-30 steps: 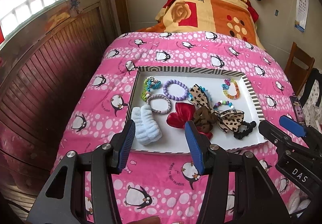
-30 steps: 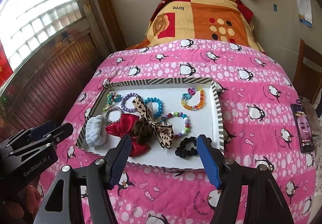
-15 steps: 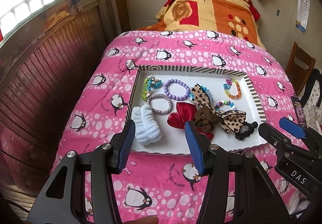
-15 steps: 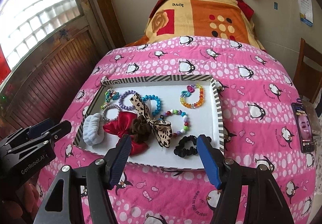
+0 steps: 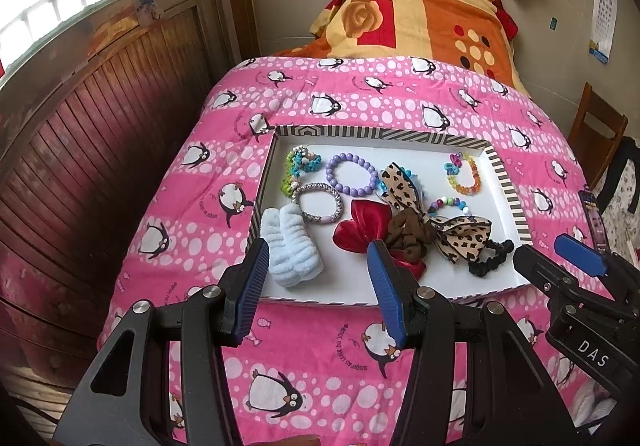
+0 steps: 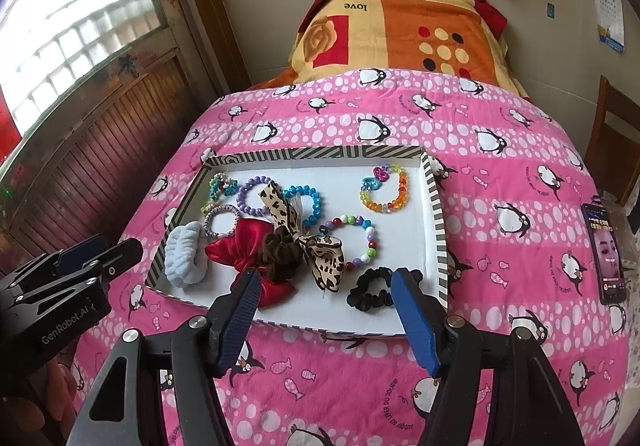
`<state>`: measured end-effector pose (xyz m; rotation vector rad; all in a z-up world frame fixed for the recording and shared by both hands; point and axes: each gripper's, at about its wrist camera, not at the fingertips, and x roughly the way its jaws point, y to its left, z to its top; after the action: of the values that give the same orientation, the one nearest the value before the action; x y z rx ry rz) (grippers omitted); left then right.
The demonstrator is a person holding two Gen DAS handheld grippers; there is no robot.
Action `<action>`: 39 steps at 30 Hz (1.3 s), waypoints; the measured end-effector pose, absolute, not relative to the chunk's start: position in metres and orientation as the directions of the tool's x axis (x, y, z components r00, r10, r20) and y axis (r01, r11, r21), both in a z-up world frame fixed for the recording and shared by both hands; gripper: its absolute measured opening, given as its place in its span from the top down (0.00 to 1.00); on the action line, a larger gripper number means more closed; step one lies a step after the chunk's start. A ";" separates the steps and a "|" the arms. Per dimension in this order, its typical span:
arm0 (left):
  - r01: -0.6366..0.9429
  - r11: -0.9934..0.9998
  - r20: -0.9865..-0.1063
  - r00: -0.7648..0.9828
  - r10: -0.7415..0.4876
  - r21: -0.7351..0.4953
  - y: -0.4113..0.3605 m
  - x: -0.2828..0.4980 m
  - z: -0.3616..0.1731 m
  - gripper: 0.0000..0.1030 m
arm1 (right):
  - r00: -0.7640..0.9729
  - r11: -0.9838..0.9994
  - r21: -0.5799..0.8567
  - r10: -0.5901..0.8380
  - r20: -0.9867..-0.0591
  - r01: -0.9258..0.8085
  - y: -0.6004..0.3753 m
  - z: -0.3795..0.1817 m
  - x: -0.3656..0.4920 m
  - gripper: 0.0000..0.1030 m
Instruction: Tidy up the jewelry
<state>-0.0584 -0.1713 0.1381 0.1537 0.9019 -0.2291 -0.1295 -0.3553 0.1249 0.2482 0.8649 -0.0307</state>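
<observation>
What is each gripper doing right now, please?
Left gripper: open, holding nothing.
Right gripper: open, holding nothing.

White striped-rim cardboard tray (image 6: 434, 205): left half crowded with hair accessories; bare floor at right-centre, beside black scrunchie (image 6: 374, 288).

A shallow white tray (image 6: 434, 205) with a striped rim lies on the bed, holding beaded bracelets – purple (image 6: 250, 201), blue (image 6: 310, 201), orange (image 6: 386, 193) – beside a red bow (image 6: 240, 246), leopard-print bow (image 6: 324, 254), brown scrunchie (image 6: 280, 254), black scrunchie (image 6: 370, 292) and pale blue scrunchie (image 6: 184, 260)
</observation>
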 end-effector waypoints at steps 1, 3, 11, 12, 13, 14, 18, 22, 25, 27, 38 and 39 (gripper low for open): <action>0.261 0.965 -0.792 0.596 -0.134 0.034 -0.171 -0.058 0.137 0.51 | 0.649 0.971 0.203 0.074 -0.758 0.127 -0.355 0.124 -0.129 0.37; 0.259 0.965 -0.792 0.596 -0.130 0.037 -0.171 -0.059 0.137 0.51 | 0.646 0.971 0.204 0.076 -0.760 0.126 -0.354 0.124 -0.129 0.37; 0.258 0.965 -0.794 0.594 -0.129 0.037 -0.171 -0.059 0.136 0.51 | 0.641 0.971 0.205 0.080 -0.764 0.122 -0.354 0.122 -0.128 0.37; 0.256 0.966 -0.794 0.594 -0.127 0.037 -0.171 -0.059 0.135 0.51 | 0.640 0.971 0.204 0.080 -0.764 0.122 -0.354 0.122 -0.128 0.37; 0.255 0.966 -0.795 0.593 -0.126 0.036 -0.171 -0.058 0.135 0.51 | 0.638 0.972 0.203 0.081 -0.766 0.122 -0.354 0.121 -0.127 0.37; 0.253 0.967 -0.796 0.592 -0.127 0.035 -0.171 -0.058 0.134 0.51 | 0.636 0.972 0.203 0.082 -0.767 0.119 -0.353 0.120 -0.127 0.37; 0.250 0.968 -0.798 0.590 -0.125 0.033 -0.170 -0.058 0.133 0.51 | 0.632 0.973 0.201 0.084 -0.770 0.116 -0.352 0.118 -0.126 0.37; 0.250 0.968 -0.800 0.586 -0.126 0.031 -0.170 -0.057 0.132 0.51 | 0.629 0.973 0.202 0.085 -0.772 0.116 -0.353 0.117 -0.125 0.37; 0.250 0.968 -0.803 0.583 -0.124 0.032 -0.171 -0.057 0.131 0.51 | 0.630 0.972 0.204 0.088 -0.772 0.115 -0.353 0.117 -0.125 0.37; 0.249 0.968 -0.803 0.583 -0.123 0.032 -0.171 -0.057 0.131 0.51 | 0.629 0.972 0.204 0.088 -0.772 0.115 -0.353 0.116 -0.125 0.37; 0.249 0.968 -0.810 0.574 -0.124 0.028 -0.172 -0.056 0.129 0.51 | 0.620 0.972 0.209 0.096 -0.778 0.111 -0.353 0.112 -0.124 0.37; 0.249 0.968 -0.811 0.572 -0.124 0.027 -0.172 -0.056 0.129 0.51 | 0.620 0.972 0.209 0.096 -0.779 0.111 -0.353 0.111 -0.123 0.36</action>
<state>-0.0560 -0.1719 0.1289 0.1440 0.9371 -0.2196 -0.1232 -0.3525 0.1114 0.2467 0.9045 -0.0085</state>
